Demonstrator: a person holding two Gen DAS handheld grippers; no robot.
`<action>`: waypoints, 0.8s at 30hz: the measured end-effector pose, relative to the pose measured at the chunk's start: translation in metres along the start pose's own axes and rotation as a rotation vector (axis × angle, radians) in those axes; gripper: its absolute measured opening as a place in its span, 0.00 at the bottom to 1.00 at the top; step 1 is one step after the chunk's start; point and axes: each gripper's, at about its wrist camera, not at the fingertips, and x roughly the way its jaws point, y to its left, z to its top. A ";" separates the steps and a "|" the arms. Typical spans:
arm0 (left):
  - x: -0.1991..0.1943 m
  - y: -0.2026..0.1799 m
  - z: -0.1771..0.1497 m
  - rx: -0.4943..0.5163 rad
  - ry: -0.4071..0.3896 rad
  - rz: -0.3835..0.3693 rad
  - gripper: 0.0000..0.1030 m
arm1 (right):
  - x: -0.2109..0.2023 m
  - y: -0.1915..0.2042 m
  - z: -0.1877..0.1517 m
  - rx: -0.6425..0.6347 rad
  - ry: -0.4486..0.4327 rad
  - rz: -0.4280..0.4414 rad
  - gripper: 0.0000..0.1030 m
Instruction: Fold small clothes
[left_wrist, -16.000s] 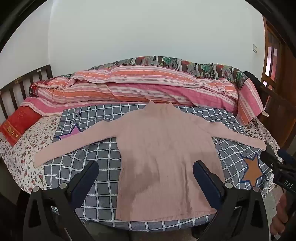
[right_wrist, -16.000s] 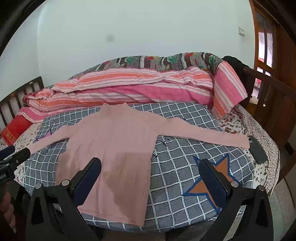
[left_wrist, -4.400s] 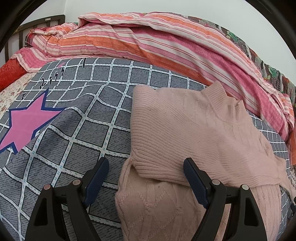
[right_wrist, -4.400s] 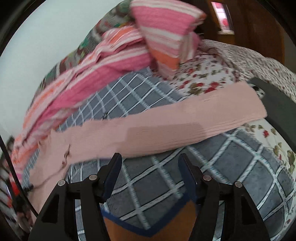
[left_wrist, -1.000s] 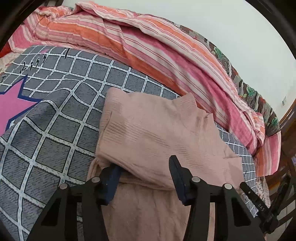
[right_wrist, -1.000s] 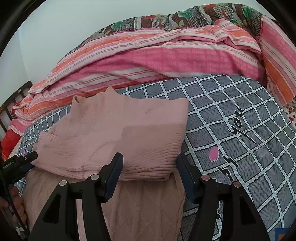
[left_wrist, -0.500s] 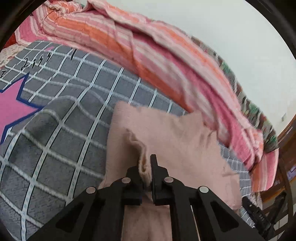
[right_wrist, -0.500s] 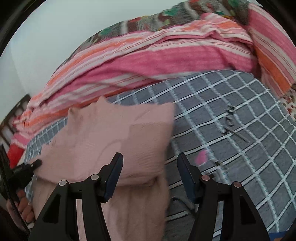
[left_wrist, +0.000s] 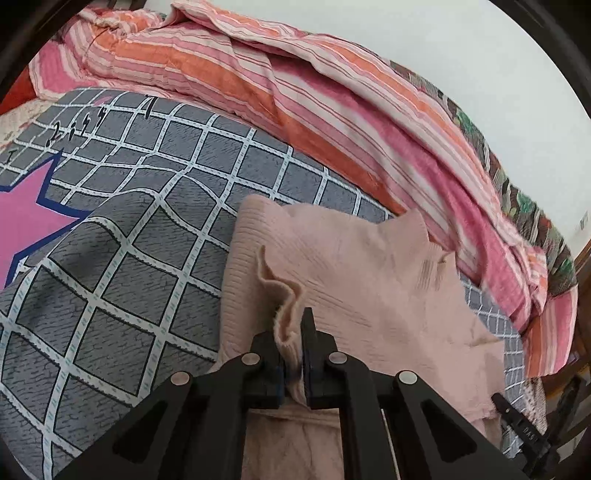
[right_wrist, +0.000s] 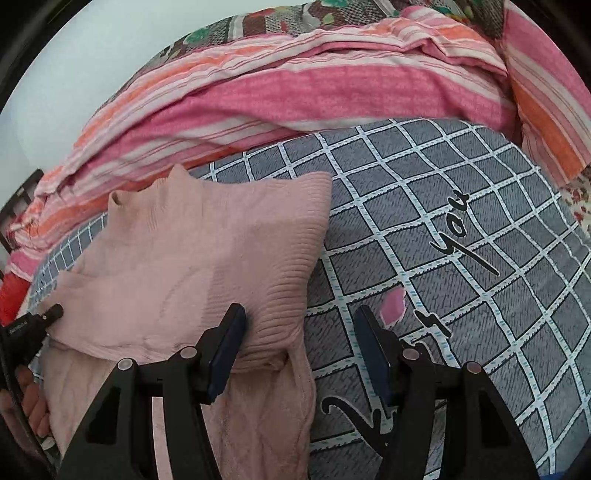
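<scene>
Fingers of the left gripper (left_wrist: 293, 341) are clenched on a bunched edge of the pink sweater (left_wrist: 354, 280), a ruffle of knit standing up between the pads; the jaws closed within the last second. The right gripper (right_wrist: 299, 350) stands released, its left finger (right_wrist: 227, 349) resting over the sweater's ribbed corner and its right finger over bare cloth, nothing pinched.

The sweater lies on the grey checked blanket (right_wrist: 424, 206), on the near side of the striped quilt (right_wrist: 295, 96). Both sleeves look already turned in across the chest, leaving a narrow body. Judging by the two grippers at the fold edge, the lengthwise fold of top over hem, or hem over top, is still to come, then a smoothing.

On the blanket, to the sweater's right, black script reads "you" (right_wrist: 456, 221); more letters below are partly hidden. To its left, small black marks (left_wrist: 79, 125) are too small to read.
</scene>
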 end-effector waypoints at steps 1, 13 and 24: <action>0.000 -0.003 -0.002 0.018 0.000 0.006 0.13 | 0.000 0.000 0.000 -0.003 0.002 -0.004 0.58; 0.000 -0.059 -0.027 0.341 0.009 0.149 0.63 | 0.001 0.008 -0.003 -0.052 0.012 -0.029 0.58; 0.001 -0.056 -0.025 0.319 0.019 0.132 0.65 | 0.002 0.008 -0.003 -0.053 0.021 -0.028 0.58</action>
